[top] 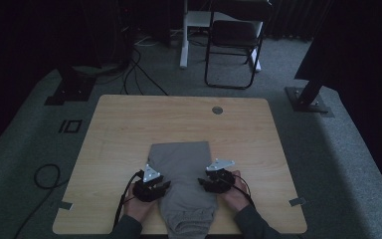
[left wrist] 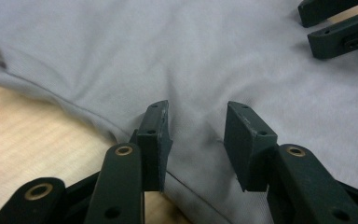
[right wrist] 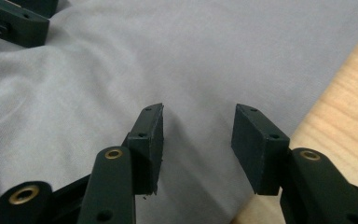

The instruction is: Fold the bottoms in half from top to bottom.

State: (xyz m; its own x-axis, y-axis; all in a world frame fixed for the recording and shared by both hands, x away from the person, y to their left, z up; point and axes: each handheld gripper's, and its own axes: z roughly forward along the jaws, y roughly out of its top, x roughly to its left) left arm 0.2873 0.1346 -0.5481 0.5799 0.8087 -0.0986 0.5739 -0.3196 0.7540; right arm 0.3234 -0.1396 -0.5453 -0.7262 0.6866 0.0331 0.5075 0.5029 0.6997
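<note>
At the near edge of the wooden table point(top: 129, 124), toward six o'clock in the high view, a grey garment point(top: 184, 164) is being worked on: it is lying flat from the table's middle down to the near edge, where its bunched, seamed end is hanging slightly over. The garment's kind cannot be told for certain, though the folded shape and hem suggest a T-shirt or similar knit piece. The left gripper point(top: 151, 188) is being held at the cloth's eight o'clock edge and the right gripper point(top: 218, 181) at its four o'clock edge, each carried by a hand coming in from six o'clock. In the left gripper view the jaws are being held spread, with the grey fabric point(left wrist: 205, 65) and its hemmed edge lying between and under them; nothing is being pinched. In the right gripper view the jaws are likewise being held apart over the cloth point(right wrist: 168, 56), just inside its border with the bare wood at three o'clock. The step in hand is judged to be the placing of both grippers for a grasp of the side edges before a fold. The next move is judged to call for both pairs of jaws being lowered onto the edge layers and closed evenly, so that all layers are being caught together.
</note>
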